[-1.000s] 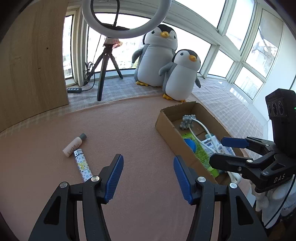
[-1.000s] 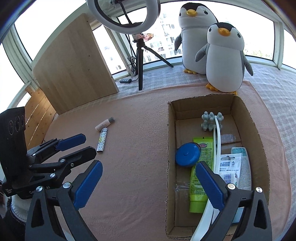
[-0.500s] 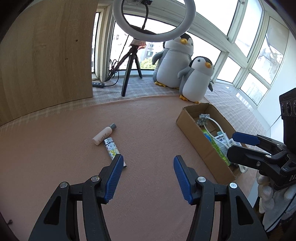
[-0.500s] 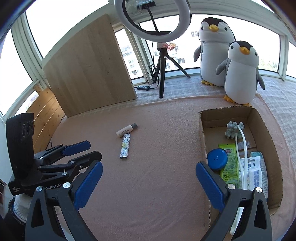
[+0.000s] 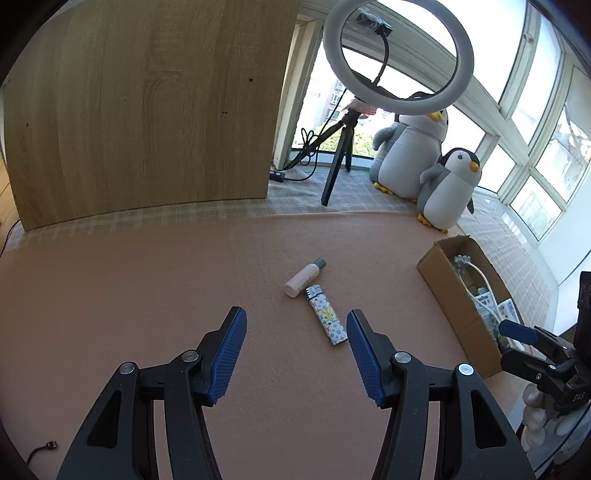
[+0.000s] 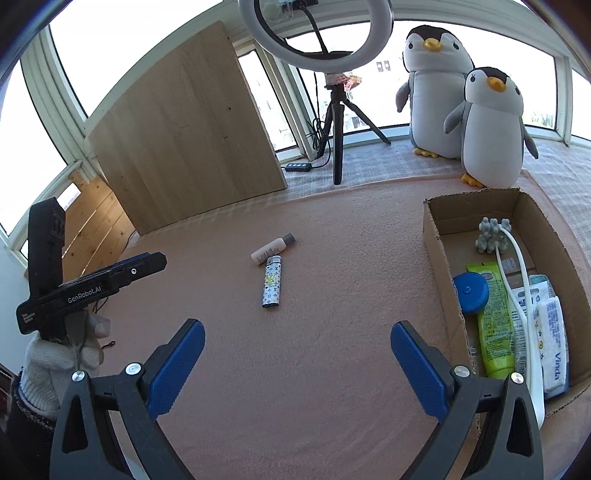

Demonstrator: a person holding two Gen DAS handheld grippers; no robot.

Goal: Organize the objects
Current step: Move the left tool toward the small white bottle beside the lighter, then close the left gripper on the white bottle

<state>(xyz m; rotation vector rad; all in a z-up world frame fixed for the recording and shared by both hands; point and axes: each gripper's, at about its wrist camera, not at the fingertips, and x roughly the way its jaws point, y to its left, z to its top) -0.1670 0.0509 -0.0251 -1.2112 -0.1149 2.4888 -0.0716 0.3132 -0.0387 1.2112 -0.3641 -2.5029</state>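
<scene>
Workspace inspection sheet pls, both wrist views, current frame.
Surface: pink felt mat, flat.
Job's things: patterned lighter and small bottle lying side by side on the mat; cardboard box holds a blue round case, green tube, tissue pack, white massager.
Clutter: nothing seen.
Grippers: left gripper open, empty; right gripper open, empty.
Cables: ring light lead; loose end.
Surroundings: ring light, plush penguins, wooden board, windows.

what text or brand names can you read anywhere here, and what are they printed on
"GenRobot.AI": side of the left gripper, right wrist view.
"Vinda": white tissue pack in the cardboard box.
"DAS": right gripper, small and uncertain.
Print on the green tube, lighter and small bottle: too small to read.
</scene>
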